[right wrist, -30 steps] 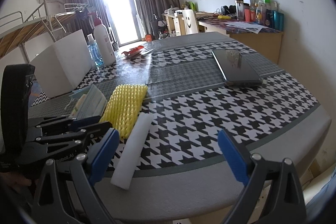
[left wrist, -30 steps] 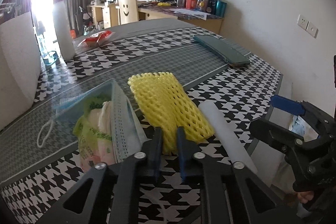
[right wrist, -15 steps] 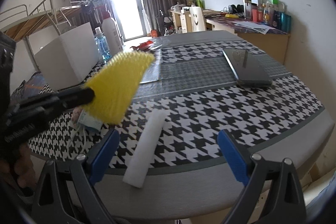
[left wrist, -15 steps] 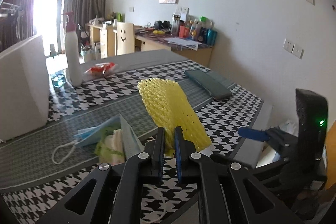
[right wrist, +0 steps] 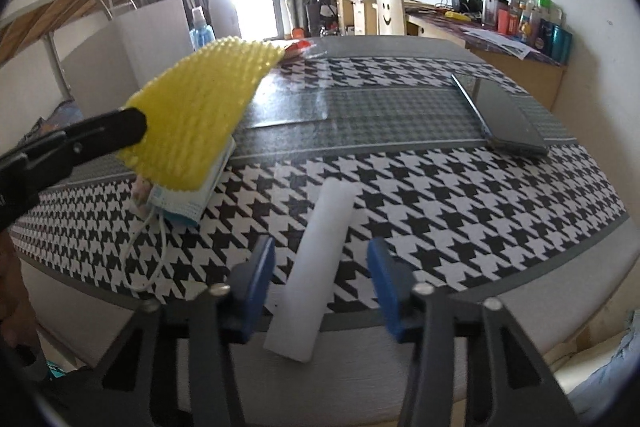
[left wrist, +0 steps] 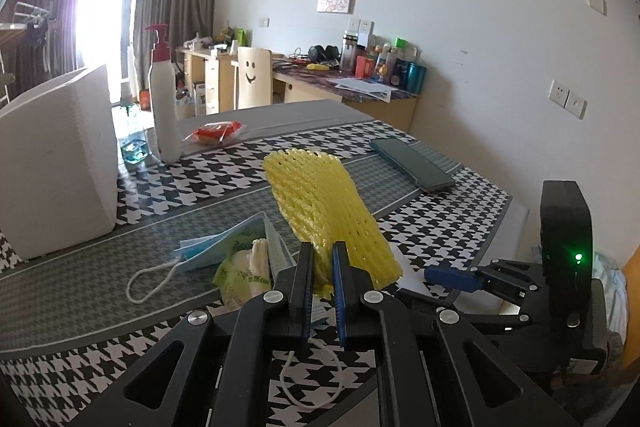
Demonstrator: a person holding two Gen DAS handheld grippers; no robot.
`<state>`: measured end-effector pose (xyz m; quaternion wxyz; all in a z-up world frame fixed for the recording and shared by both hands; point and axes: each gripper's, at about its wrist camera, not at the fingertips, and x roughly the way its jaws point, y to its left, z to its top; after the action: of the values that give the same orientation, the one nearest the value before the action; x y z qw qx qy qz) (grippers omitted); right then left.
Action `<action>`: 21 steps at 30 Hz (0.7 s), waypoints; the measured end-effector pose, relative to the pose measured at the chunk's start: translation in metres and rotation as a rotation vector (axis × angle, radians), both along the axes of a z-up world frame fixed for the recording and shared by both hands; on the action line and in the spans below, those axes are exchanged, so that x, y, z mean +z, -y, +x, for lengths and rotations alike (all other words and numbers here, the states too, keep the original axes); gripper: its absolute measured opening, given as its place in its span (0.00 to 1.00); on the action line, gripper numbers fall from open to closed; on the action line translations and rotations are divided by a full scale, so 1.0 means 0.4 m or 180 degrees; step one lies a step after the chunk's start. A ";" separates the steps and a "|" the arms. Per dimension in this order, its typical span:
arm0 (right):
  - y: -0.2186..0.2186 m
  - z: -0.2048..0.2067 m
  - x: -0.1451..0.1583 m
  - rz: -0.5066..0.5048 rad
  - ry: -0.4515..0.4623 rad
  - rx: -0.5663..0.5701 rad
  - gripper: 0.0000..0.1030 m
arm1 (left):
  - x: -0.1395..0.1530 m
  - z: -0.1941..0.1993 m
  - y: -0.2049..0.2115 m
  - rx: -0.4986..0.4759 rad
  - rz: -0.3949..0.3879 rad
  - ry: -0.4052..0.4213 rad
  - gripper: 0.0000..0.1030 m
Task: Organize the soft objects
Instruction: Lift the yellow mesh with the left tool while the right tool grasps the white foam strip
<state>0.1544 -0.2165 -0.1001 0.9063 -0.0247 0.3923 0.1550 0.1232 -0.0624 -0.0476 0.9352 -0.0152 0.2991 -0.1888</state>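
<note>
Houndstooth cloth covers the worktop (right wrist: pixel 460 187), black and white with a grey band across the middle, and it's busy out there: a white foam block (left wrist: pixel 56 163) and a pump bottle (left wrist: pixel 163 99) at the far left, a red snack packet (left wrist: pixel 214 133) behind, a dark flat case (left wrist: pixel 412 166) off to the right. The left gripper (left wrist: pixel 320 267) is clamped tight on the yellow foam net sleeve (left wrist: pixel 320 203), holding it tilted up off the cloth, ribbed mesh flaring wide above a blue face mask (left wrist: pixel 216 247) and what looks like a green tissue pack (left wrist: pixel 240 273) tucked in its fold. The right gripper (right wrist: pixel 320 275) sits with fingers spread apart, straddling the near end of a smooth white foam stick (right wrist: pixel 316 271) without touching it, as far as this angle tells.
</note>
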 end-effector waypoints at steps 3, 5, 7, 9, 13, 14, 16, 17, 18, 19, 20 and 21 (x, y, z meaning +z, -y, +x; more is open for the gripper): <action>-0.008 -0.004 0.000 -0.0061 -0.0001 -0.0016 0.40 | 0.001 -0.007 -0.004 0.0011 -0.0006 0.0007 0.09; -0.015 -0.004 0.000 -0.0093 -0.0004 -0.0028 0.35 | 0.002 -0.008 -0.008 0.0022 -0.0012 0.0010 0.09; -0.028 -0.010 0.001 -0.0143 -0.0009 -0.0020 0.28 | 0.004 -0.008 -0.013 0.0029 -0.0018 0.0013 0.09; -0.033 -0.010 0.002 -0.0181 -0.0015 -0.0034 0.25 | 0.008 -0.010 -0.018 0.0033 -0.0012 0.0029 0.09; -0.023 -0.012 0.016 -0.0097 -0.0041 -0.0039 0.15 | 0.014 -0.017 -0.033 0.0062 0.0006 0.0057 0.09; -0.019 -0.013 0.024 -0.0072 -0.0016 -0.0028 0.15 | 0.018 -0.018 -0.038 0.0077 0.0010 0.0068 0.09; -0.014 -0.013 0.049 -0.0016 0.0083 -0.0014 0.15 | 0.026 -0.021 -0.048 0.0102 0.0009 0.0099 0.09; -0.015 -0.016 0.060 0.0002 0.0127 0.0005 0.15 | 0.031 -0.023 -0.051 0.0117 0.0014 0.0113 0.09; -0.015 -0.015 0.071 0.0025 0.0159 0.0024 0.15 | 0.035 -0.025 -0.056 0.0133 0.0022 0.0126 0.09; -0.020 -0.013 0.082 0.0045 0.0187 0.0037 0.15 | 0.039 -0.026 -0.060 0.0143 0.0031 0.0138 0.09; -0.022 -0.013 0.090 0.0055 0.0215 0.0050 0.15 | 0.042 -0.028 -0.064 0.0153 0.0039 0.0145 0.09; -0.025 -0.013 0.096 0.0056 0.0249 0.0065 0.15 | 0.047 -0.031 -0.070 0.0175 0.0046 0.0159 0.09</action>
<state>0.1493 -0.2065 -0.0616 0.9195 -0.0268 0.3550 0.1667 0.1110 -0.0345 -0.0287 0.9473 -0.0120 0.2765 -0.1612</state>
